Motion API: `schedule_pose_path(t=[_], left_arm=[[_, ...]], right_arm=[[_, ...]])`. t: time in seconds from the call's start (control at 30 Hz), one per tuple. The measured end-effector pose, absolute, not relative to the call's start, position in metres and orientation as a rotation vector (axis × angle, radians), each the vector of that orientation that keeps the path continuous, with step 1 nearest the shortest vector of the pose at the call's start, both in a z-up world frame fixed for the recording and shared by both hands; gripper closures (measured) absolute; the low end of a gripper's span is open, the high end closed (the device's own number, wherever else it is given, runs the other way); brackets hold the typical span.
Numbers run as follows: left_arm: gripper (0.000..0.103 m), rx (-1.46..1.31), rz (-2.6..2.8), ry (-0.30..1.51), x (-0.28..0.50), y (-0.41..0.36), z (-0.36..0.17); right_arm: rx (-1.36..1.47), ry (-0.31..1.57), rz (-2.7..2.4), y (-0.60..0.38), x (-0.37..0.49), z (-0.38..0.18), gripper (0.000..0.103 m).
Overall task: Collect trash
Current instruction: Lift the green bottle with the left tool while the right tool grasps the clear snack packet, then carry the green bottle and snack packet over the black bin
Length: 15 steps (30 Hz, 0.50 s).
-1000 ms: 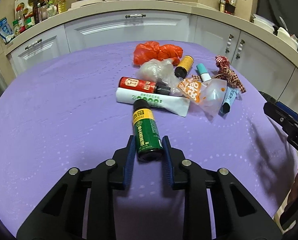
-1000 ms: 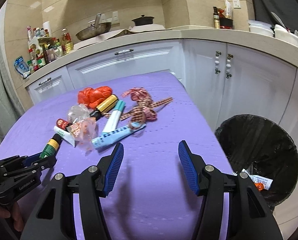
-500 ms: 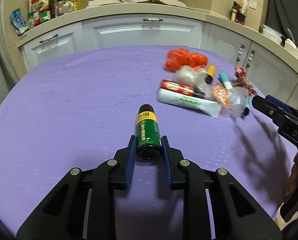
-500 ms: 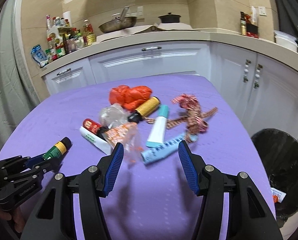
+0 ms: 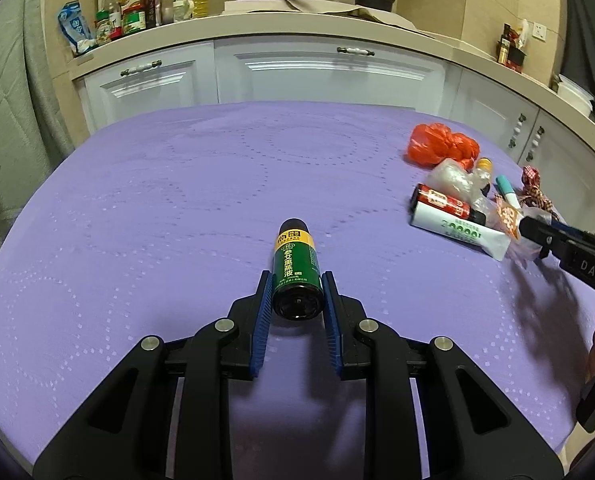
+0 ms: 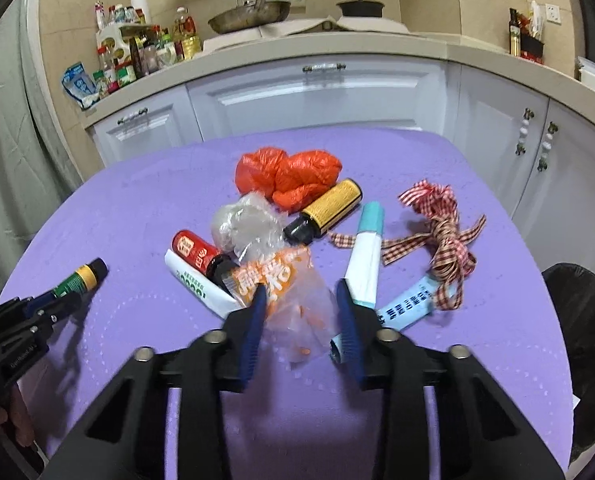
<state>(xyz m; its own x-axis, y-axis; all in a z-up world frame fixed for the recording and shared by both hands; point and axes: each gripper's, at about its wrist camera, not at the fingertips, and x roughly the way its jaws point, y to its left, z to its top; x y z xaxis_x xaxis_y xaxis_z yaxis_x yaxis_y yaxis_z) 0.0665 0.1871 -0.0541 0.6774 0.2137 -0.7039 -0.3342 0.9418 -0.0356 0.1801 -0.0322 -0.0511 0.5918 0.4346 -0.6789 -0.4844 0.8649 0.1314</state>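
trash pile (image 6: pixel 297 232) on the table (image 6: pixel 477 360), bin (image 6: pixel 585 340) to its right.

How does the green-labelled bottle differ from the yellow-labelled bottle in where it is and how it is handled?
The green-labelled bottle is clamped by its base in the left gripper, well apart from the litter; the yellow-labelled bottle lies loose in the pile, against the orange plastic bag. The green-labelled bottle's label is green with a yellow band; the yellow-labelled bottle's is all yellow. Both are small, dark bottles with black caps, over the purple tablecloth.
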Motion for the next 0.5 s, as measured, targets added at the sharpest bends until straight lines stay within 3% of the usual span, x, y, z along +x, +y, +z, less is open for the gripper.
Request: schedule_pose_path(t=[0.07,0.17,0.5], left_arm=[[0.08,-0.17,0.31,0.765,0.066,0.19,-0.055],[0.08,-0.172,0.309,0.761,0.065,0.191,-0.054],[0.08,-0.154,0.265,0.719,0.058,0.173,-0.036]], right_arm=[[-0.07,0.764,0.532,-0.033,0.178,-0.05,0.086],[-0.066,0.745,0.531,-0.034,0.175,-0.047,0.093],[-0.038,0.672,0.516,-0.055,0.157,-0.027,0.095]])
